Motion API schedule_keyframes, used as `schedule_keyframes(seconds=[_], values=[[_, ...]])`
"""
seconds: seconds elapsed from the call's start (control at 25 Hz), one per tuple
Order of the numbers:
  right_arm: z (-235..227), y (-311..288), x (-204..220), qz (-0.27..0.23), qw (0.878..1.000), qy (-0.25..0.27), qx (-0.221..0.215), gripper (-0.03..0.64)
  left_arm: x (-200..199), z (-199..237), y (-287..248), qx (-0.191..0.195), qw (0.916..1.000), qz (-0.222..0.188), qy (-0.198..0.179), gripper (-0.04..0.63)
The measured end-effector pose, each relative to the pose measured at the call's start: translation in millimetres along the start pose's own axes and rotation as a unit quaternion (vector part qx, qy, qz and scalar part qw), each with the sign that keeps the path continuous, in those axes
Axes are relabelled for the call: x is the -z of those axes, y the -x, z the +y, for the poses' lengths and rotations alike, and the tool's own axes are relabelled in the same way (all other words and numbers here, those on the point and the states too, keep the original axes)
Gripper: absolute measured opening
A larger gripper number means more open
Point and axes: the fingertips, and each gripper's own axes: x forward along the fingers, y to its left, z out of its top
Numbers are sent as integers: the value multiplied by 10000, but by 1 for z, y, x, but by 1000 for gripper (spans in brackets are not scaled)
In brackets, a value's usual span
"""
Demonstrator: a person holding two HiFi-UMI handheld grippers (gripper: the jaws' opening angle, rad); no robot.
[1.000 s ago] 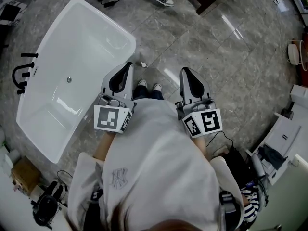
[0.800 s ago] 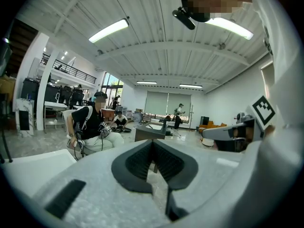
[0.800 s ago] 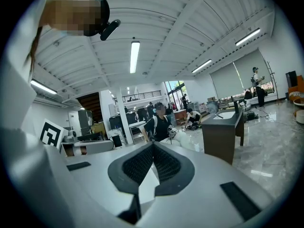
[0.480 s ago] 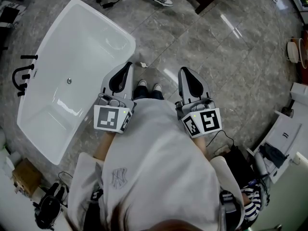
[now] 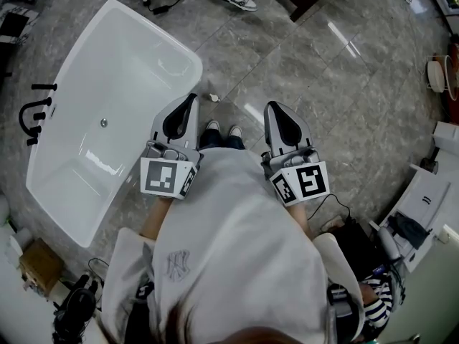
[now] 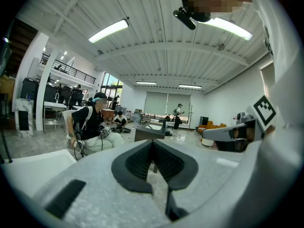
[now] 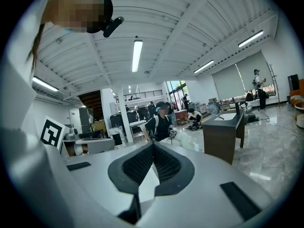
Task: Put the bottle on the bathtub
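Nothing is changed from a second ago. The left tongs [image 5: 191, 97] and the right tongs [image 5: 272, 106] are kept still, side by side, clenched shut with nothing gripped. The white bathtub [image 5: 143, 56] is seen on the floor, just left of the left tongs.

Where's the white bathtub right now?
Head view, left side: the white freestanding bathtub stands on the grey marble floor, just left of the left tool, a black faucet beside its left edge.

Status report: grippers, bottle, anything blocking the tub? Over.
Left gripper shut, empty; right gripper same. No bottle in view. Bathtub at left, nothing blocking it.
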Motion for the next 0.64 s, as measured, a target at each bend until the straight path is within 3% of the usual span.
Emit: schedule_keyframes(seconds=[0.64], values=[[11,6,2,13,9999,108,-34,9,-1,0,11,1,10000,-43,23,14]])
